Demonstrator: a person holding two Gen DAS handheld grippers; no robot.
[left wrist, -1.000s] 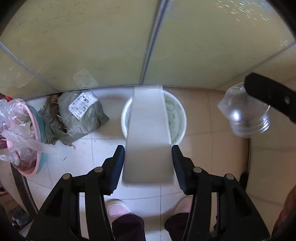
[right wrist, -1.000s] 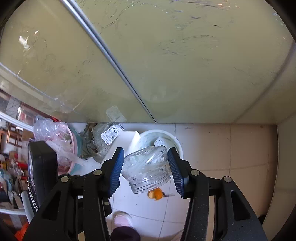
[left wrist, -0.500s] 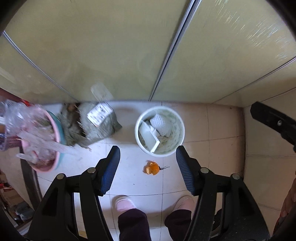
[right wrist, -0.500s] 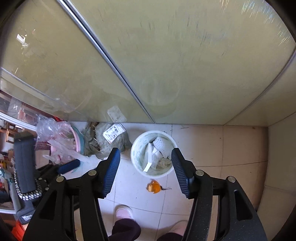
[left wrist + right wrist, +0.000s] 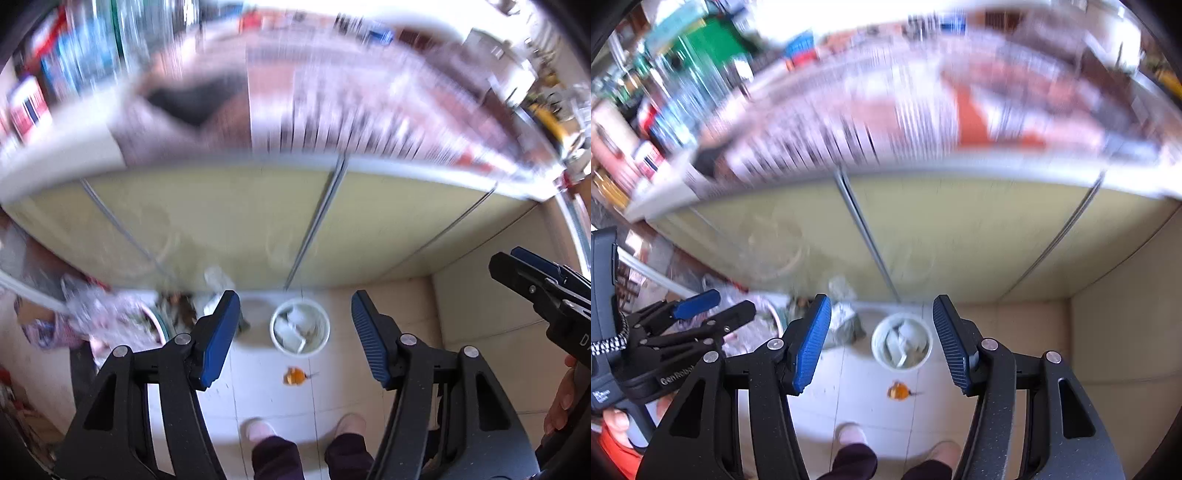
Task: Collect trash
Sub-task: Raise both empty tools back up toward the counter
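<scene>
A white trash bin (image 5: pixel 300 331) stands on the tiled floor far below, holding white card pieces and other trash; it also shows in the right wrist view (image 5: pixel 902 345). A small orange scrap (image 5: pixel 294 376) lies on the floor in front of it, seen too in the right wrist view (image 5: pixel 899 391). My left gripper (image 5: pixel 291 314) is open and empty, high above the bin. My right gripper (image 5: pixel 881 317) is open and empty, also high above it. Each gripper shows at the edge of the other's view.
Yellow-green cabinet doors (image 5: pixel 221 229) rise behind the bin under a blurred, cluttered counter (image 5: pixel 332 103). A grey sack (image 5: pixel 844 326) and a pink basin of plastic bags (image 5: pixel 122 325) sit left of the bin. The person's feet (image 5: pixel 258 430) stand on the floor below.
Both grippers have risen well away from the bin and tilted up, so the counter comes into view. A second ago they held a white card and a clear jar; both now hold nothing.
</scene>
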